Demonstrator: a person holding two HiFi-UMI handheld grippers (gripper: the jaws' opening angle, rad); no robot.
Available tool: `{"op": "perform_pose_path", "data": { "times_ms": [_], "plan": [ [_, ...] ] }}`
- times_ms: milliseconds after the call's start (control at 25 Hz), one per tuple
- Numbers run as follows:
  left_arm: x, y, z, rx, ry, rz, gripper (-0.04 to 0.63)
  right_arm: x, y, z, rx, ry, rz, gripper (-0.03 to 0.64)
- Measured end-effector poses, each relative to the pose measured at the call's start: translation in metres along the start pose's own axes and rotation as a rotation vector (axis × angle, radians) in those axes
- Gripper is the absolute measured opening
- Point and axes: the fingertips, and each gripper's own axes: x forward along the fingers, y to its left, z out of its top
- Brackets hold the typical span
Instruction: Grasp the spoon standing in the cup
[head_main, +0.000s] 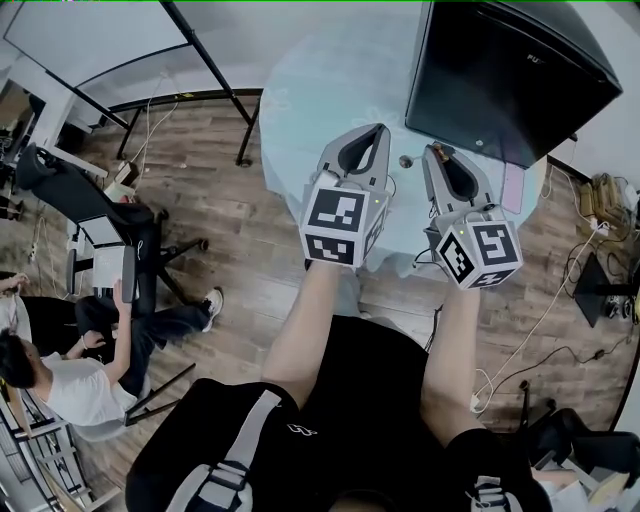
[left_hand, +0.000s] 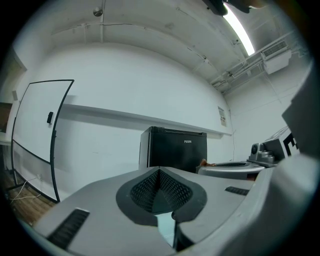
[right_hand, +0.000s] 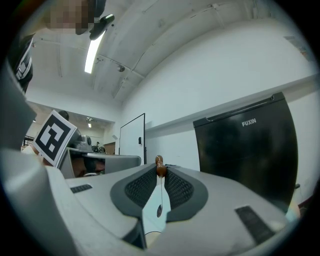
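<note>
The spoon (right_hand: 159, 195) is thin, with a brown knob at its top end and a small dark bowl hanging below. In the right gripper view it sits pinched between the pads of my right gripper (right_hand: 159, 175), which is shut on it. In the head view that gripper (head_main: 437, 150) is raised over the near edge of the round table (head_main: 300, 100). My left gripper (head_main: 378, 130) is held up beside it, shut with nothing between its pads (left_hand: 172, 187). No cup shows in any view.
A black mini fridge (head_main: 510, 70) stands at the table's far right and fills the background of both gripper views (left_hand: 172, 150) (right_hand: 245, 150). A whiteboard stand (head_main: 215, 70), an office chair (head_main: 100, 215) and a seated person (head_main: 70, 375) are to the left. Cables (head_main: 560, 300) lie on the floor at right.
</note>
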Motion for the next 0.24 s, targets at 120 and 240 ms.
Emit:
{"op": "perform_pose_path", "data": {
  "times_ms": [120,240],
  "plan": [
    [-0.0005,-0.0024,0.0006,-0.001,-0.001,-0.001,0.012,-0.001,0.0001,0.0022,-0.001,-0.005,0.004,0.054],
    [-0.0007,-0.0046,-0.001,-0.002,0.004,-0.004,0.012,-0.0019,-0.0005,0.0037,-0.004,-0.006,0.004,0.054]
  ]
}}
